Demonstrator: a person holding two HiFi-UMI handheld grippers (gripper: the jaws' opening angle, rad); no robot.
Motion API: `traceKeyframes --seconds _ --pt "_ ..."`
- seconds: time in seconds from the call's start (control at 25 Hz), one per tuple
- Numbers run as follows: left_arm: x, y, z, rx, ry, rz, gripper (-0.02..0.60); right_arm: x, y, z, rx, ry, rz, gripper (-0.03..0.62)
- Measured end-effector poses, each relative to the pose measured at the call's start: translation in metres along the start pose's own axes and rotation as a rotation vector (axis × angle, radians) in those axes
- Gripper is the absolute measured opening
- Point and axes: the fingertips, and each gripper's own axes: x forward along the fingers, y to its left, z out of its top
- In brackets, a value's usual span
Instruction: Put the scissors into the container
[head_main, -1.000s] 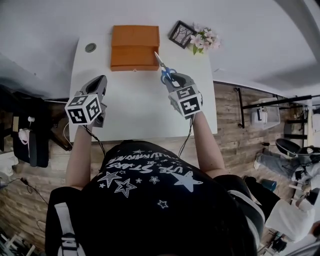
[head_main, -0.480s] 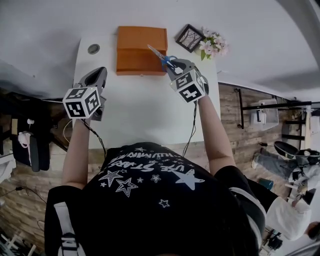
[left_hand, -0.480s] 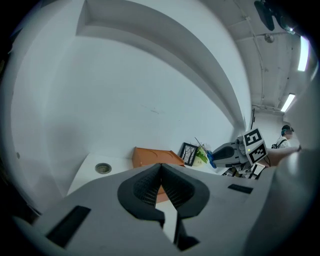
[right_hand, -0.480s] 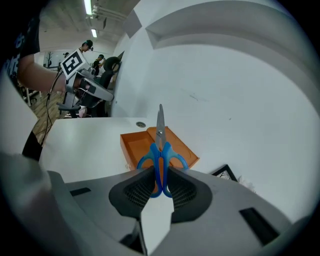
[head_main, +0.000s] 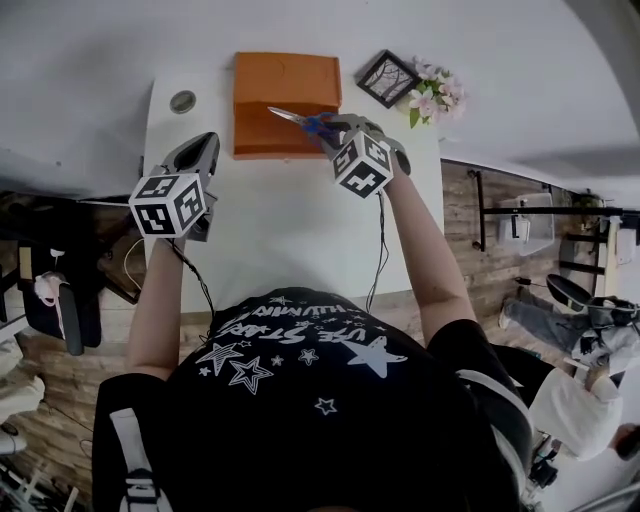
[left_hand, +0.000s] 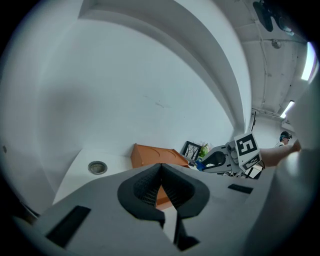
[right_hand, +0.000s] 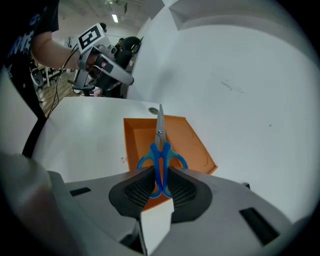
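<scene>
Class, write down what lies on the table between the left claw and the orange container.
Nothing: in the head view, only bare white table separates the left claw from the orange container.

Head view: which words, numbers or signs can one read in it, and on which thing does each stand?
Shirt: white lettering among stars, upside down and creased, too distorted to read surely.
Left gripper and right gripper cubes: black-and-white square patterns only, no words.
Orange container, scissors: no print visible.
Framed picture: too small to tell.
</scene>
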Motion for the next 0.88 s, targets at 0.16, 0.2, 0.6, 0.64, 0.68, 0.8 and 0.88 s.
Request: traceKeyframes --seconds 0.16,0.2,0.6,0.64,0.68,0.8,0.88 --pt "0.016 0.014 0.006 0.003 0.0 -0.007 0.019 0.029 -0.006 0.003 -0.039 0.035 0.033 0.101" --pt "0.02 0.017 0.006 0.001 0.001 -0.007 0.02 0.036 -0.007 0.003 -0.046 0.044 0.044 0.101" --pt "0.045 0.038 -0.005 -0.063 0.019 0.012 0.019 0.09 -0.001 -0.01 -0.108 0.122 0.178 0.101" --pt "0.045 0.039 -0.005 -0.066 0.017 0.009 0.02 0.093 0.001 -0.011 -0.109 0.129 0.187 0.101" --pt "0.045 0.04 -0.005 -0.067 0.016 0.007 0.02 0.096 0.003 -0.011 -0.109 0.136 0.194 0.101" --pt "0.047 0.044 -0.008 -0.074 0.019 0.005 0.02 0.105 0.009 -0.012 -0.102 0.146 0.211 0.101" --pt "0.049 0.045 -0.011 -0.08 0.025 0.003 0.019 0.109 0.012 -0.012 -0.1 0.149 0.225 0.101"
